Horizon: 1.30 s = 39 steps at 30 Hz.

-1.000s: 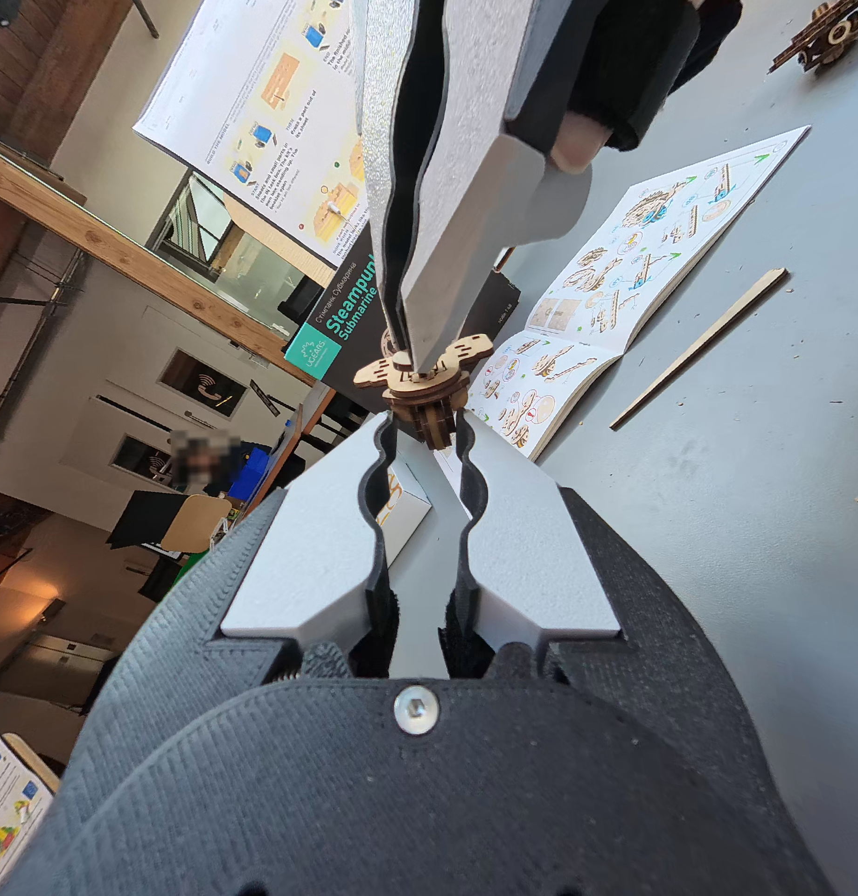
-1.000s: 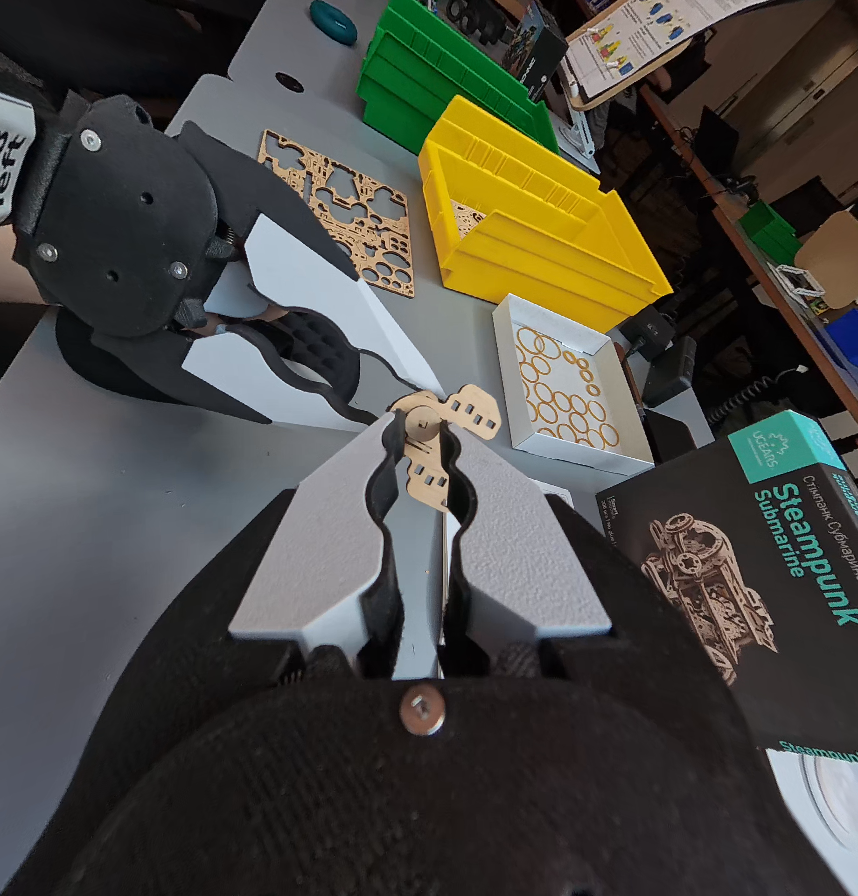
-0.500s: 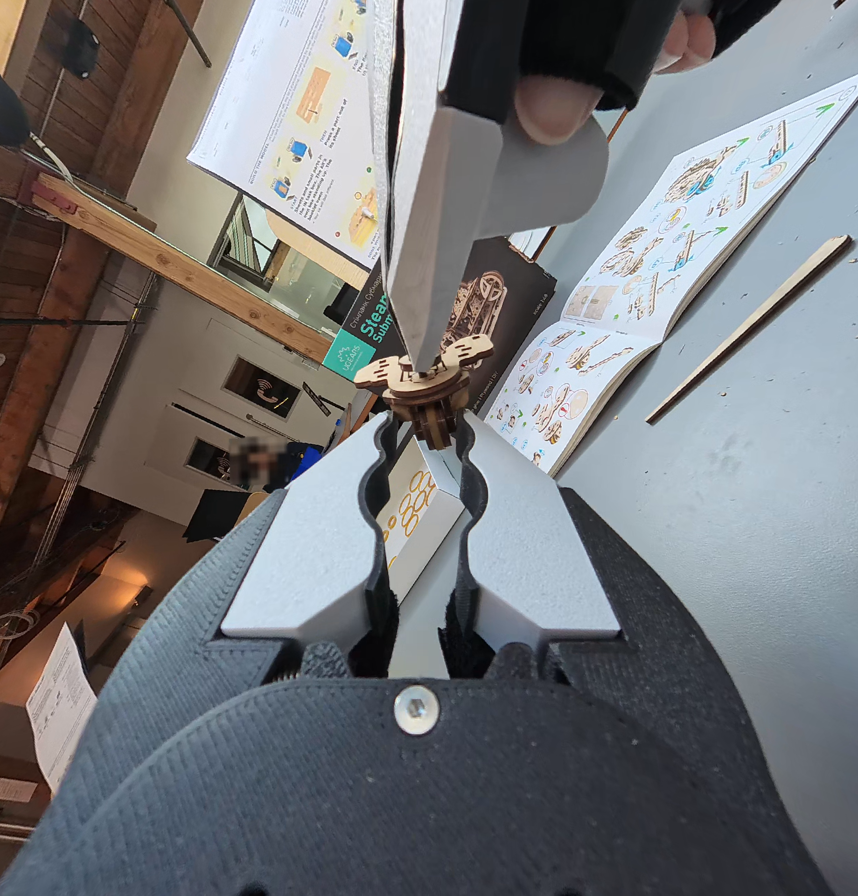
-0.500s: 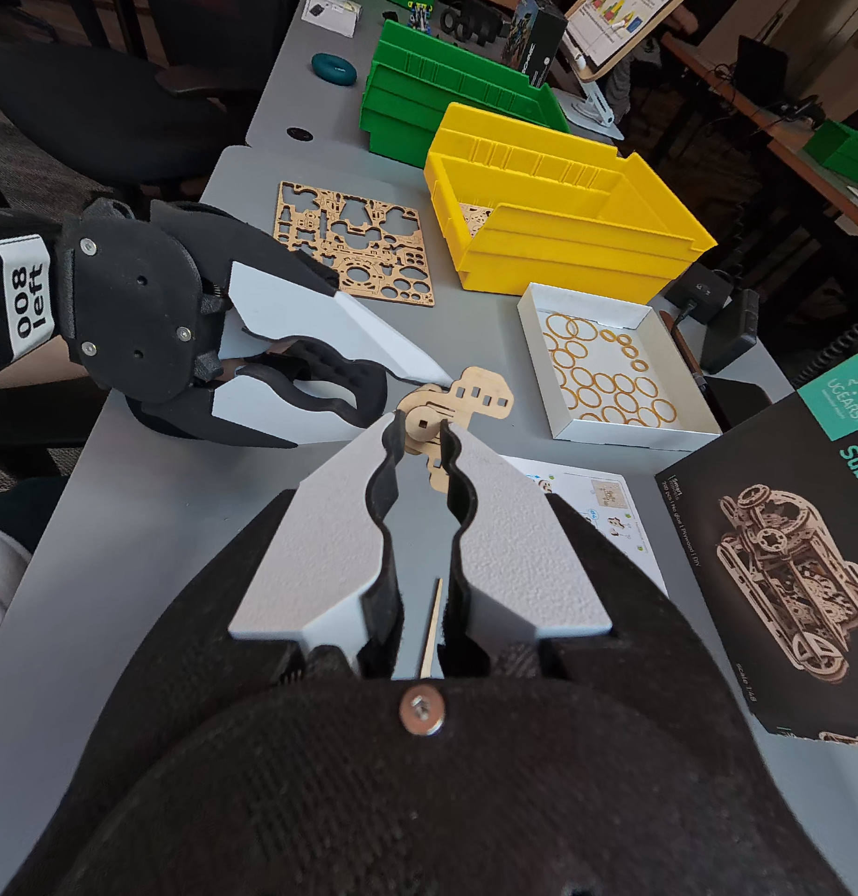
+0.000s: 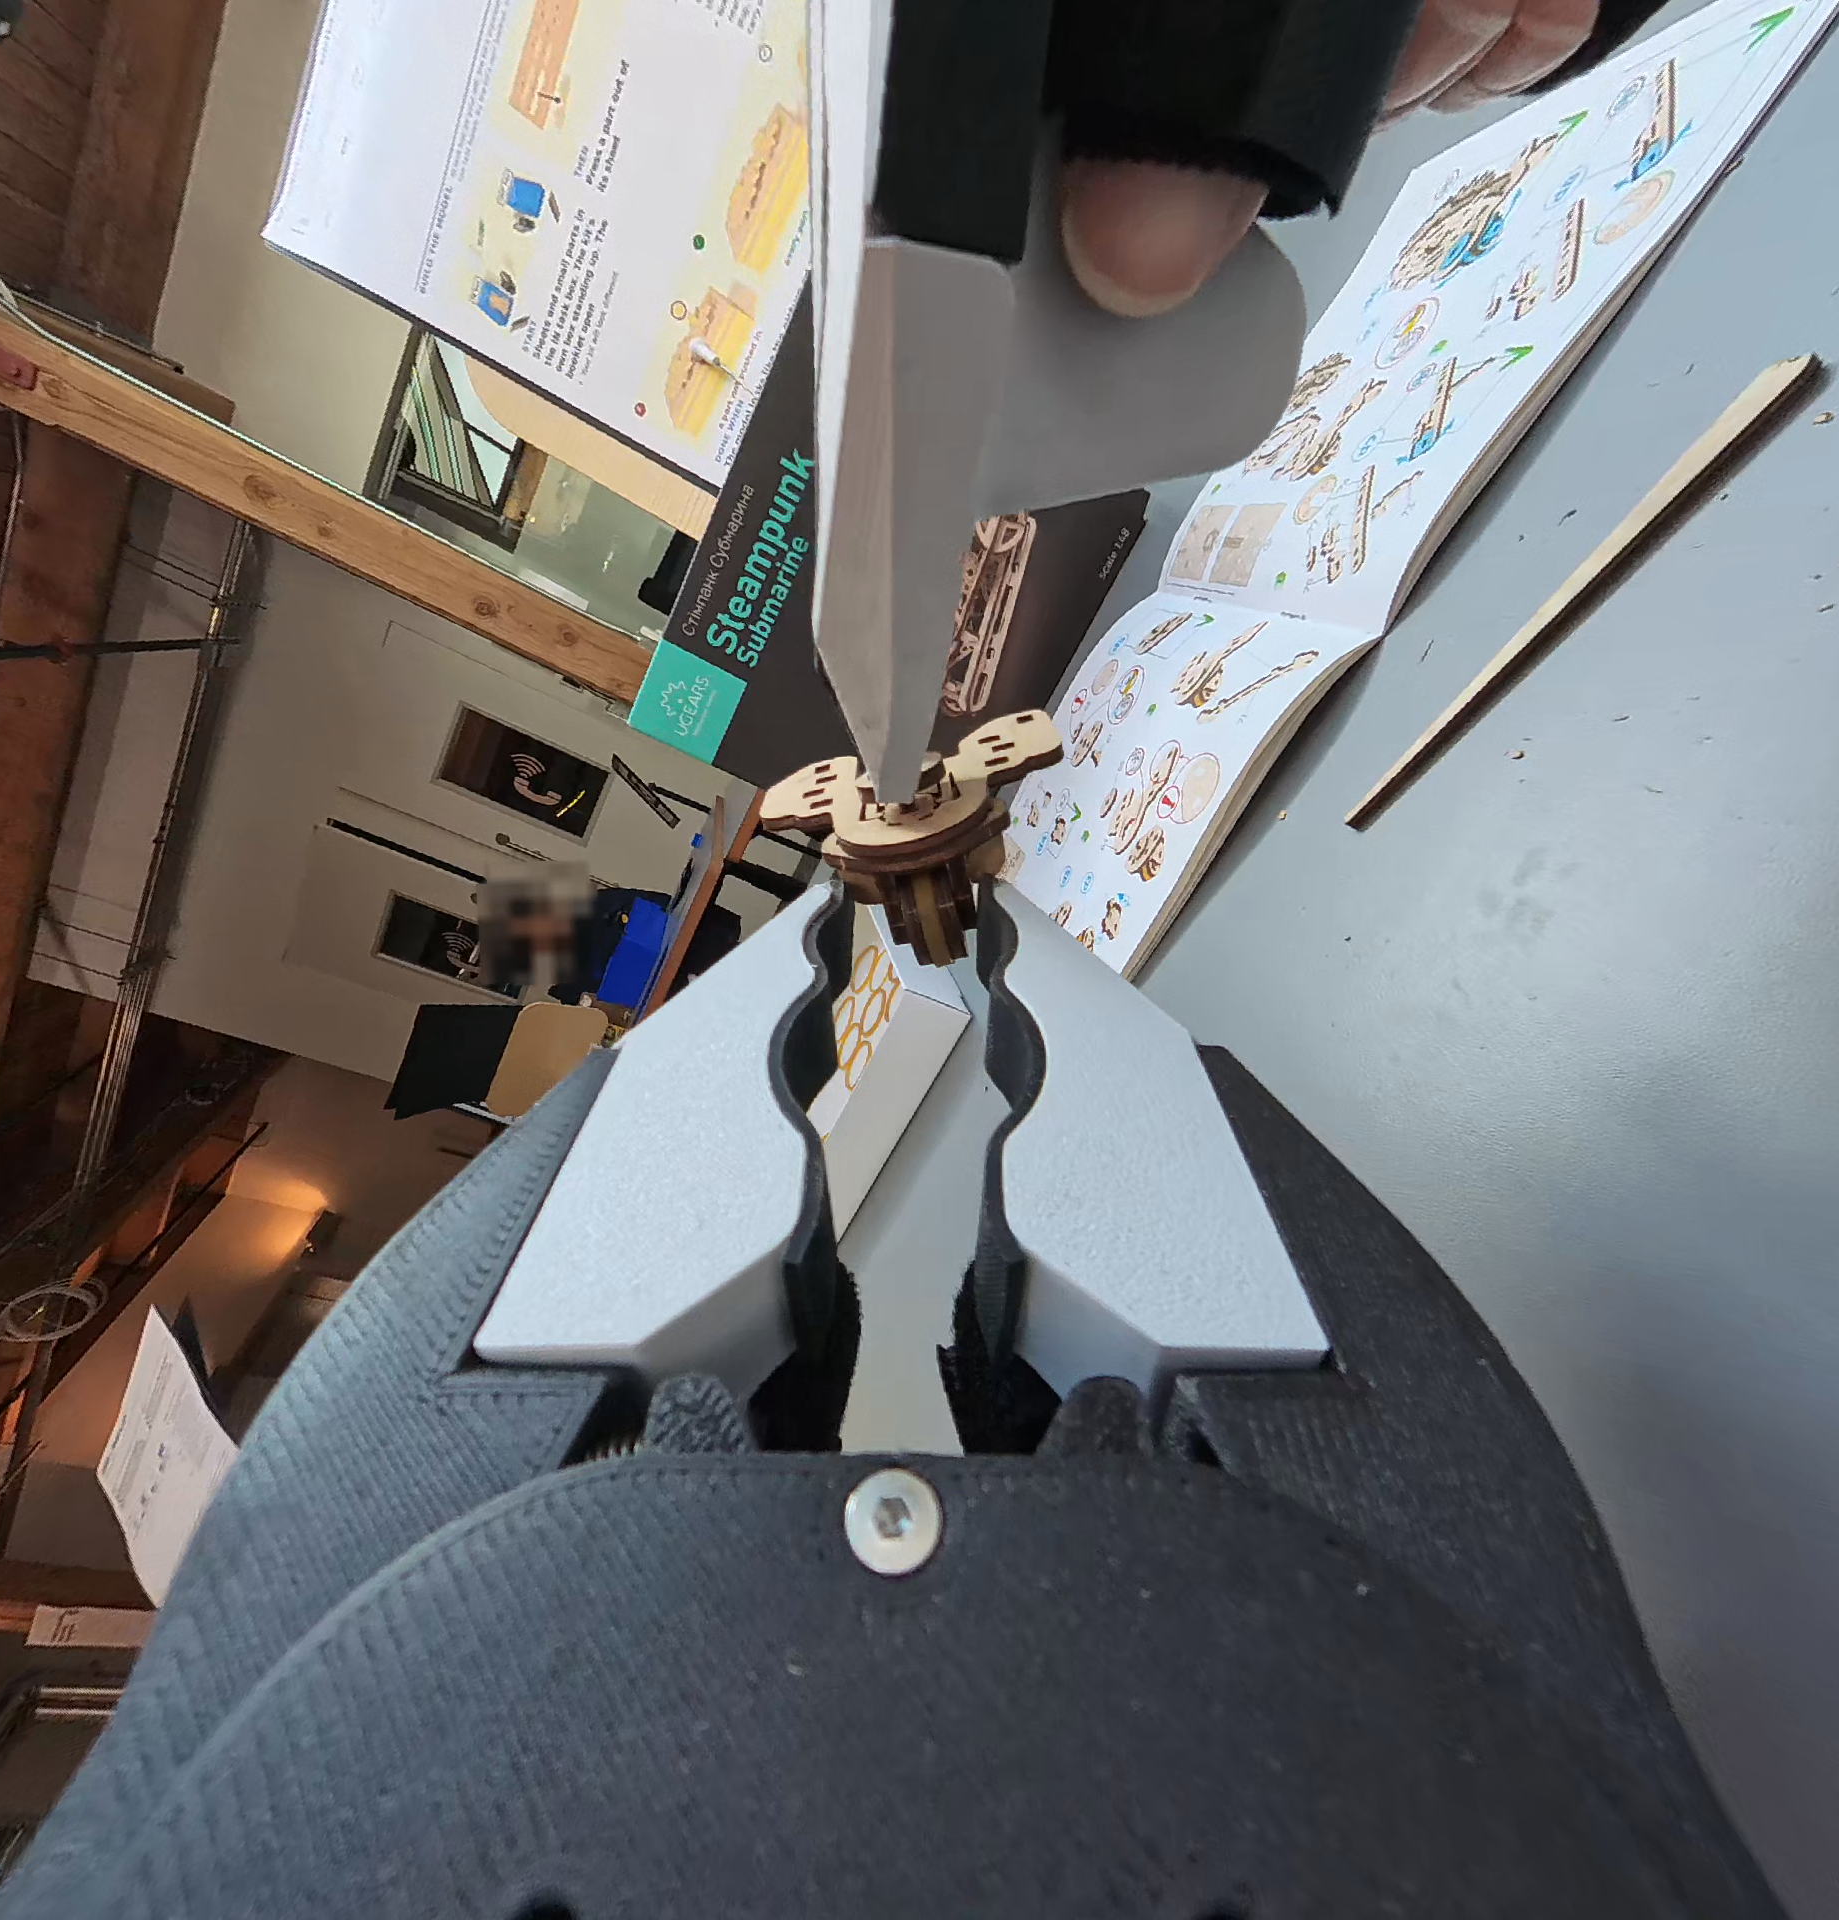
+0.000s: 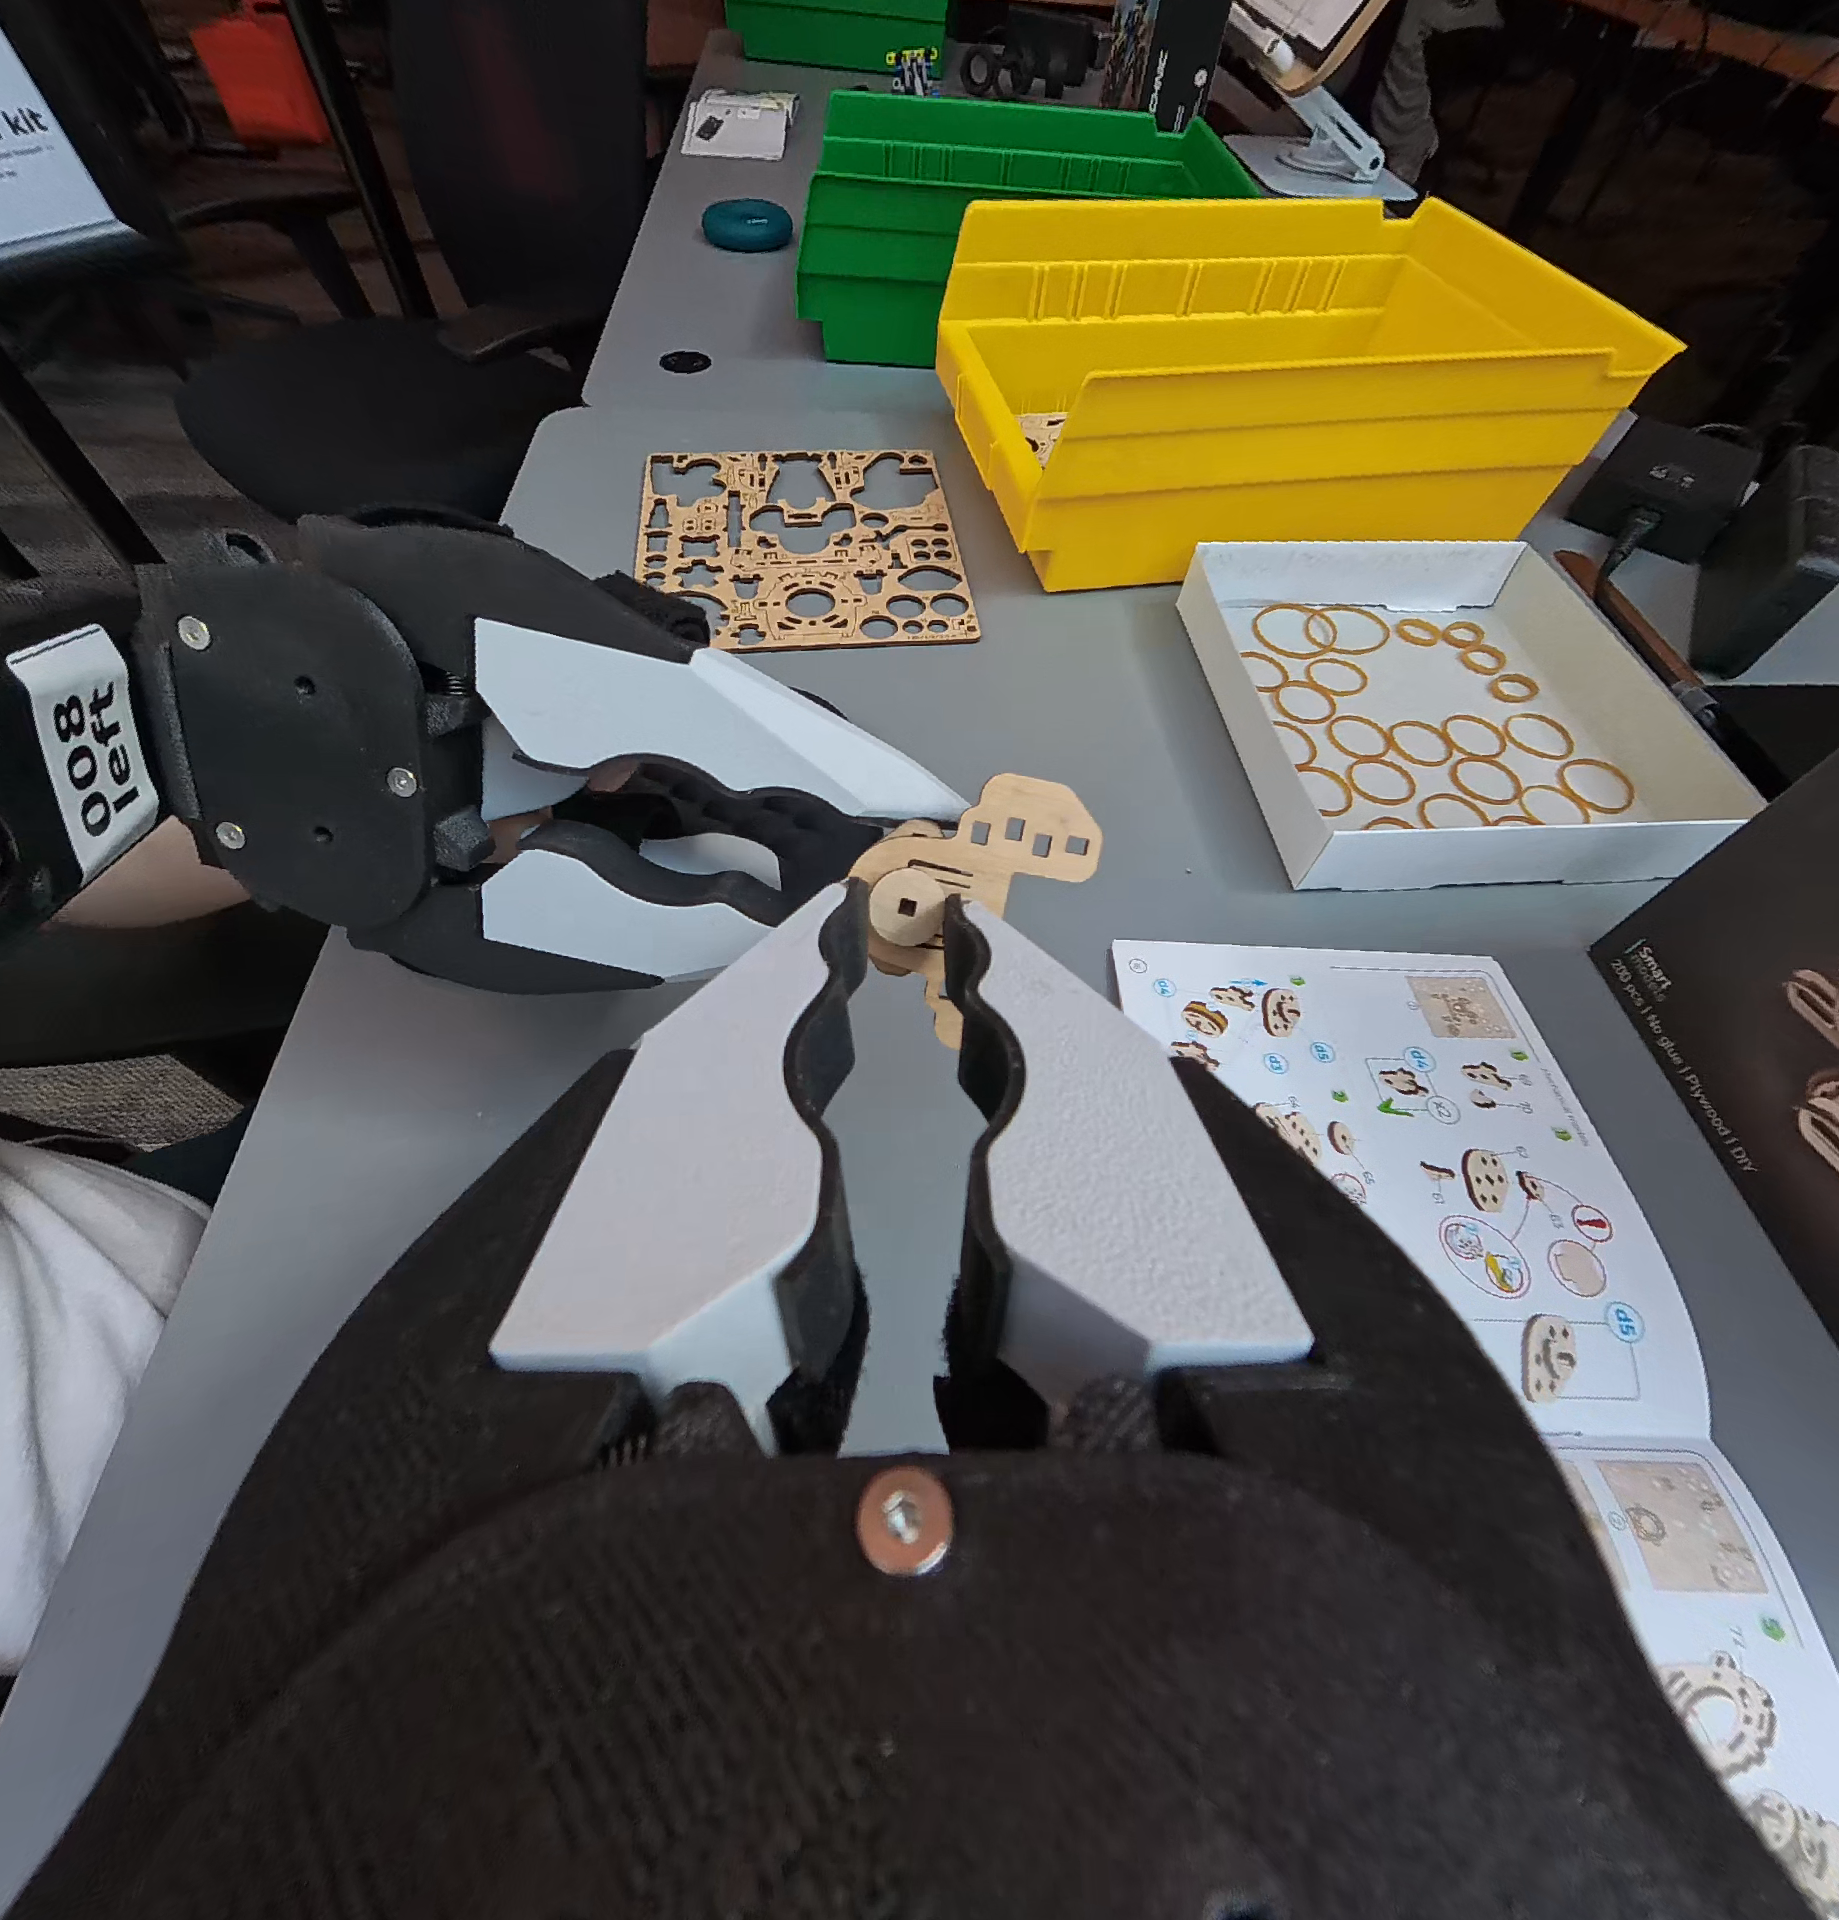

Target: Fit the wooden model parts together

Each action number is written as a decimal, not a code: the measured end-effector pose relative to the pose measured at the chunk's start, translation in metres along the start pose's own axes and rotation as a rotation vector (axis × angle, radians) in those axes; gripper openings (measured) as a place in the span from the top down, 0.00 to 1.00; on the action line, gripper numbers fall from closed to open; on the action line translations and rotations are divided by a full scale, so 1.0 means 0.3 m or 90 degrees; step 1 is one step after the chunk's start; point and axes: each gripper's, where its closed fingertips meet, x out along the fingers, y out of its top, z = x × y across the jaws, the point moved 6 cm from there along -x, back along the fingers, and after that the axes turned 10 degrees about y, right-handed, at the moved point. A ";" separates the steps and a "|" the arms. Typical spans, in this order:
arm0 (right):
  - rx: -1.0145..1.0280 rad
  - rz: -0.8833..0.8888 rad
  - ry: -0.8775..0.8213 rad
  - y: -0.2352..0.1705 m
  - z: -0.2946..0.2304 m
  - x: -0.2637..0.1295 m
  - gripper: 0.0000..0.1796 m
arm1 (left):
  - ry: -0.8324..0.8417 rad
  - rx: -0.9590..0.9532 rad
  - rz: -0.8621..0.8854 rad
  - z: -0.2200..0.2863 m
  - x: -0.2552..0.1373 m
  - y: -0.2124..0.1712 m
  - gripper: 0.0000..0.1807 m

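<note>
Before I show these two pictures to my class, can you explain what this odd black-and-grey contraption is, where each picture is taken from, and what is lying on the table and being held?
There is no robot here: a person holds a hand-held gripper in each hand, and each carries a camera looking along its two fingers. One picture comes from the left gripper, the other from the right gripper. Both grip one small wooden model piece from different sides, above the grey table. On the table lie a punched-out wooden sheet, yellow bin, green bin, a white tray of rubber rings, an open instruction booklet, the kit box and a thin wooden stick.
</note>
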 end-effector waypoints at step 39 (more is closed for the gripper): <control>-0.080 0.030 -0.152 0.002 -0.032 0.046 0.93 | 0.003 -0.032 -0.048 -0.013 0.007 -0.017 0.88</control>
